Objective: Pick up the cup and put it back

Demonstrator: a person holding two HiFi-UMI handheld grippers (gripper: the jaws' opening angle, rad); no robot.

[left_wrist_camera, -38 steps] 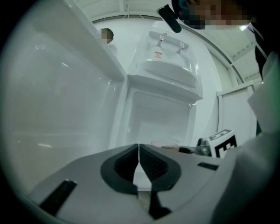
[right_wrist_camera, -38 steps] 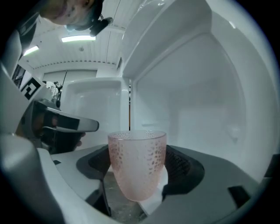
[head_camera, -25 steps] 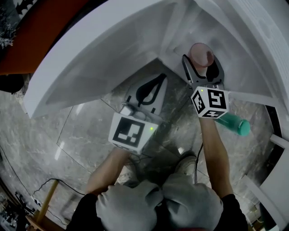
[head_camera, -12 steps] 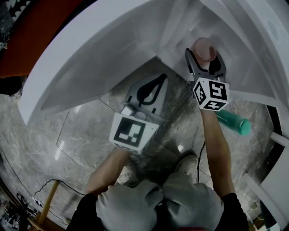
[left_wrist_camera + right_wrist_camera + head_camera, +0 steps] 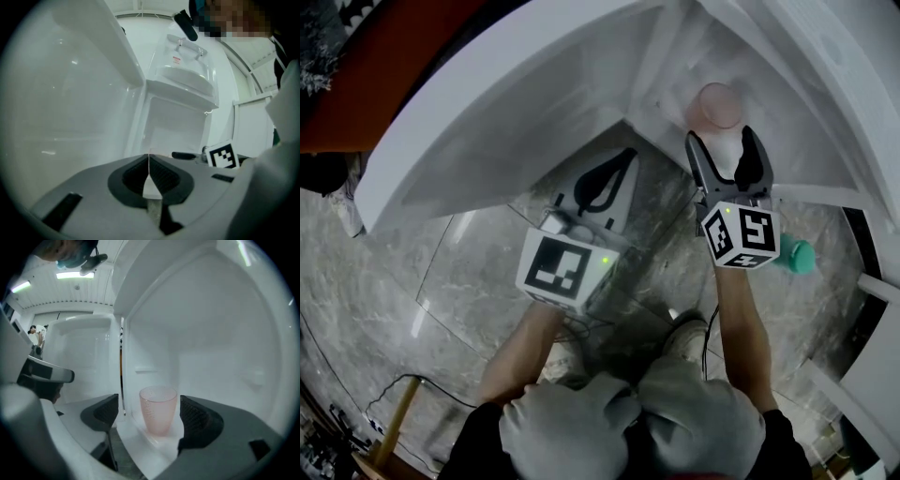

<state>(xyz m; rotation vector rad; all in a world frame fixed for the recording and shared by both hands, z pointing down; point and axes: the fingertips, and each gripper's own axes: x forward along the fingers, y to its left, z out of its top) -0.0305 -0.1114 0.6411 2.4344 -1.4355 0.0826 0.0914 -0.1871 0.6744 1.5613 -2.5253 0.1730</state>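
My right claw (image 5: pixel 722 137) stands wide open, about as far as it goes, and its jaws have just been opening a little further. Nothing sits between the pads. The cup (image 5: pixel 158 414) shows through the gap in the right gripper view, but the head view puts it just beyond the tips, and neither pad touches it. The claw points roughly level at the cup. Its marker cube (image 5: pixel 738 234) rides behind the jaws on the side away from the cup, and my forearm (image 5: pixel 739 328) runs back from there.

The cup is a pale pink, see-through tumbler, upright with its mouth up. It stands on a white shelf (image 5: pixel 140 444) inside a white cabinet (image 5: pixel 211 333), near the shelf's front edge. The cabinet's back wall is well behind the cup, and in the right gripper view a vertical white edge stands close on its left.

My left claw (image 5: pixel 149 182) is closed, its jaws pressed together tip to tip with nothing in them. In the head view it hangs well apart from the cup, to the cup's left and nearer to me, over the grey marbled floor (image 5: pixel 469 272). A broad white panel (image 5: pixel 487 122) of the cabinet spreads out on that same side of the cup, beyond the left claw.
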